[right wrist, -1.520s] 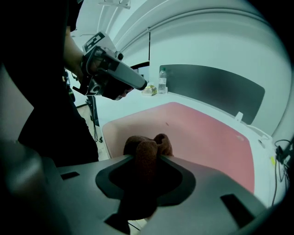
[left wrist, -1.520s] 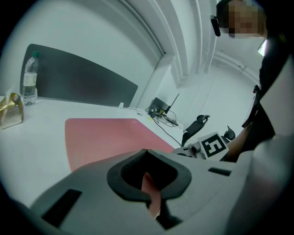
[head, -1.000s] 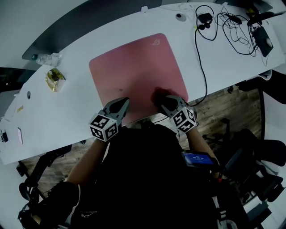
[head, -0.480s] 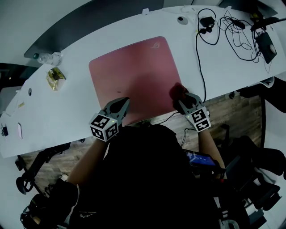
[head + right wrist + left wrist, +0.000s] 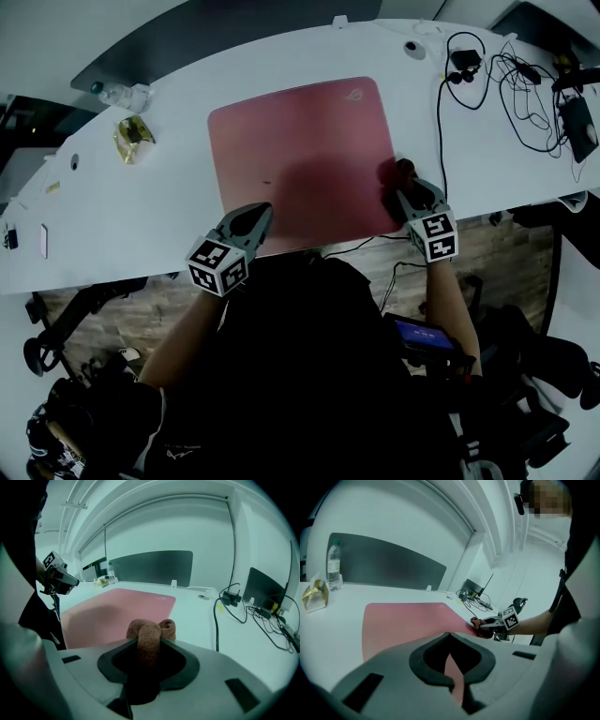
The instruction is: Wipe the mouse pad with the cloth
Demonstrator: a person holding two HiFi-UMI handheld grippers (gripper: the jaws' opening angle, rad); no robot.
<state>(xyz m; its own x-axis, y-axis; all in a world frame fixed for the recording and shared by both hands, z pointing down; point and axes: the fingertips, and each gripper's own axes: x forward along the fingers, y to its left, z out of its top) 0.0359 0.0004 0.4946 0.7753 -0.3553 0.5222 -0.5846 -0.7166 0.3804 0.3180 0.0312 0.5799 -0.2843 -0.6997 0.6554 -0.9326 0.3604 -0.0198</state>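
A pink mouse pad (image 5: 300, 150) lies flat on the white desk (image 5: 141, 216). My left gripper (image 5: 261, 212) is shut, its tips over the pad's near edge left of middle. In the left gripper view the pad (image 5: 403, 620) shows as a thin pink sliver behind the closed tips of that gripper (image 5: 449, 634). My right gripper (image 5: 403, 180) is shut on a bunched brown cloth (image 5: 404, 170) at the pad's near right corner. The right gripper view shows the cloth (image 5: 164, 627) bulging past the jaws of the right gripper (image 5: 149, 644), with the pad (image 5: 117, 606) ahead and to the left.
A black cable (image 5: 439, 141) runs down the desk just right of the pad, with tangled cables and chargers (image 5: 511, 89) at the far right. A water bottle (image 5: 122, 94) and a gold packet (image 5: 133, 139) sit far left. The desk's front edge runs under both grippers.
The right gripper has slid the cloth rightward along the pad's near part, from near the middle to the right corner. The left gripper has stayed in place.
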